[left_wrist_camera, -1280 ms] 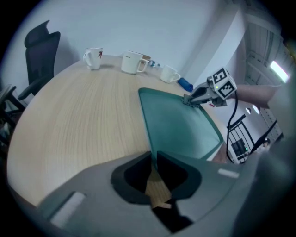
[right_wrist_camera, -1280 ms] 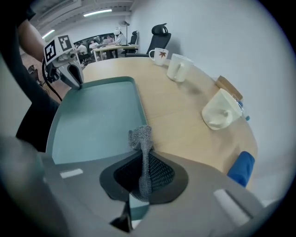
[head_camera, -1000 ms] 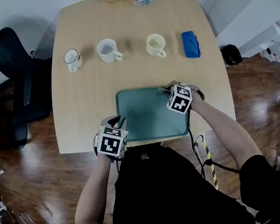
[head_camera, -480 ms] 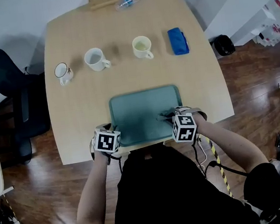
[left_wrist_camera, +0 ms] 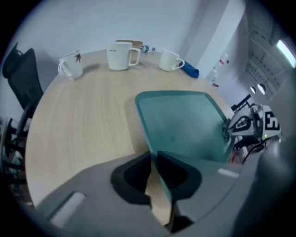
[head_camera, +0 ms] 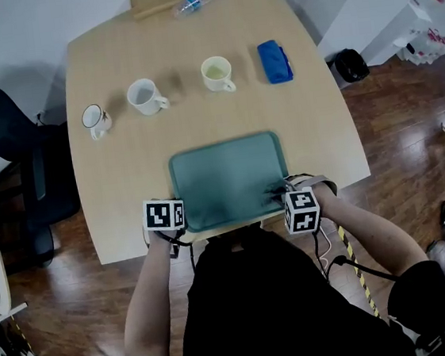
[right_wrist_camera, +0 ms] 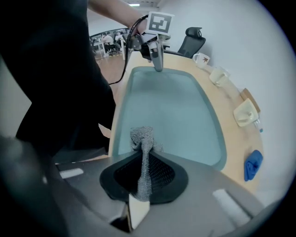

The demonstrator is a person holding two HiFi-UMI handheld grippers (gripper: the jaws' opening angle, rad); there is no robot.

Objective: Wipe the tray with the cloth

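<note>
Table (head_camera: 126, 168), wooden. Tray (head_camera: 226, 177), teal, lay at near edge. Left gripper (left_wrist_camera: 153, 157): jaws, just closing, pinched the near-left rim (steadying). Right gripper (right_wrist_camera: 147, 159) clamped grey cloth (right_wrist_camera: 141, 136) at near-right corner; wiping was underway, next sweep needing steady downward pressure.

Overhead, the right claw (head_camera: 278, 193) largely hides the cloth (right_wrist_camera: 143, 138) on the tray (head_camera: 226, 173).

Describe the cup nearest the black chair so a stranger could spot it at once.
On the pale wooden table, three cups stand in a row beyond the green tray. That cup is at the row's end nearest the black chair. Unlike the plain white mug and the cream mug, it has a dark rim and a reddish mark on its side.
</note>
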